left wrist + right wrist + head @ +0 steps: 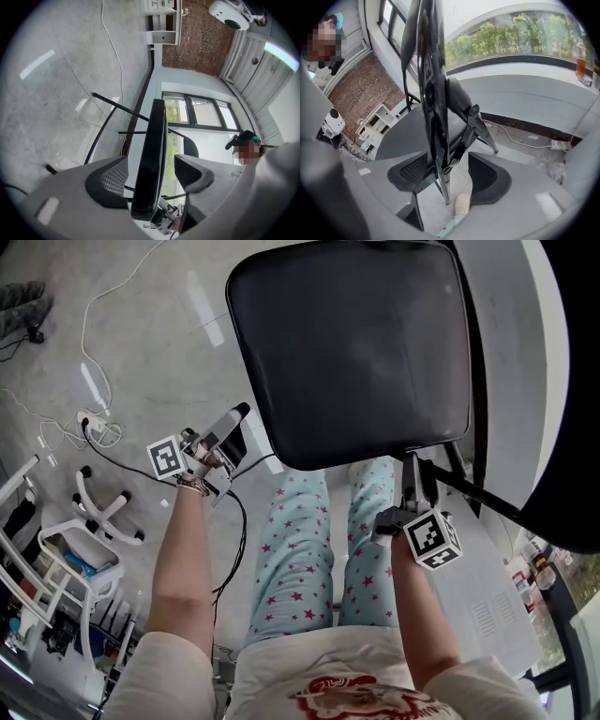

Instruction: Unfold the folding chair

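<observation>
Grey floor (141,352) is spreading underneath. Nearest, left gripper (154,178) and right gripper (450,176) are straddling edges of the folding chair (352,348), jaws parted, not clamping. Beyond, its seat (154,140) is lying almost level; unfolding seems nearly finished.

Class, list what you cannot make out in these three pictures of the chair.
Head view: black padded chair seat hides what lies beneath it.
Head view: dark curved panel beside it, cut by the right edge.
Left gripper view: seat is edge-on in the left tool, faces unseen.
</observation>
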`<state>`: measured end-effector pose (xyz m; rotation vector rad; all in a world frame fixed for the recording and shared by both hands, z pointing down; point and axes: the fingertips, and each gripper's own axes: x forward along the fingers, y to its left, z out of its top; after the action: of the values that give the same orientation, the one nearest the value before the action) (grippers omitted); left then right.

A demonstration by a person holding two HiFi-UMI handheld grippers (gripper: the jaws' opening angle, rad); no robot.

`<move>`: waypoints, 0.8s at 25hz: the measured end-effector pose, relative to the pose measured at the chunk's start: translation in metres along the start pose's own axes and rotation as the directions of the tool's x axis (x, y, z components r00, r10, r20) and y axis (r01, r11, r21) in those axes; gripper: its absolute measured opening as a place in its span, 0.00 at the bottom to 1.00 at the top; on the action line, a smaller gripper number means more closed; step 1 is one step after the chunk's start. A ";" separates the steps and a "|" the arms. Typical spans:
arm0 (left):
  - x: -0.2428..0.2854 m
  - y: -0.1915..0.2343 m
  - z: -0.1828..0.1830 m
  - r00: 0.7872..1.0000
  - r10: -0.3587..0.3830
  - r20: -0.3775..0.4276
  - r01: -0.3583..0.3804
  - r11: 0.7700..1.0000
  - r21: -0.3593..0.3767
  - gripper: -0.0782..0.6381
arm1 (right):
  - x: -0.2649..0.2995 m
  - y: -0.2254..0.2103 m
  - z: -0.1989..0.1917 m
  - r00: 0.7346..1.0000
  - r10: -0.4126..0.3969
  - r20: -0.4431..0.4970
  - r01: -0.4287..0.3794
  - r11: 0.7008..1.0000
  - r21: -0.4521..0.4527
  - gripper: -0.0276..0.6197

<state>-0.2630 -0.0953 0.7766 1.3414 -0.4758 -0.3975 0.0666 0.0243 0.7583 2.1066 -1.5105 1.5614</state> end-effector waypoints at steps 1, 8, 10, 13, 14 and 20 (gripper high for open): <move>-0.008 -0.006 0.000 1.000 0.000 0.021 0.000 1.000 0.009 0.54 | -0.005 0.002 -0.003 1.000 0.002 -0.010 -0.002 1.000 -0.016 0.50; -0.023 -0.065 -0.024 0.985 0.110 0.135 -0.148 0.938 0.312 0.47 | -0.046 0.037 -0.014 0.998 -0.019 -0.052 0.023 0.997 0.068 0.47; 0.000 -0.105 -0.036 0.989 0.047 0.142 -0.098 0.920 0.379 0.39 | -0.058 0.060 0.000 1.000 0.014 -0.028 -0.011 0.994 0.105 0.45; 0.036 -0.169 -0.057 0.992 -0.039 0.122 -0.018 0.904 0.428 0.30 | -0.074 0.102 0.028 0.996 0.090 0.014 -0.091 0.988 0.125 0.43; 0.046 -0.189 -0.062 0.992 -0.052 0.116 -0.006 0.893 0.450 0.27 | -0.079 0.119 0.040 0.992 0.123 0.027 -0.125 0.986 0.112 0.41; 0.104 -0.331 -0.072 0.986 -0.147 0.074 0.076 0.804 0.589 0.11 | -0.112 0.225 0.129 0.937 0.329 0.116 -0.299 0.929 -0.220 0.30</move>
<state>-0.1380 -0.1534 0.4505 1.9649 -0.6516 -0.4477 -0.0145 -0.0933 0.5142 1.9837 -2.0503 1.2878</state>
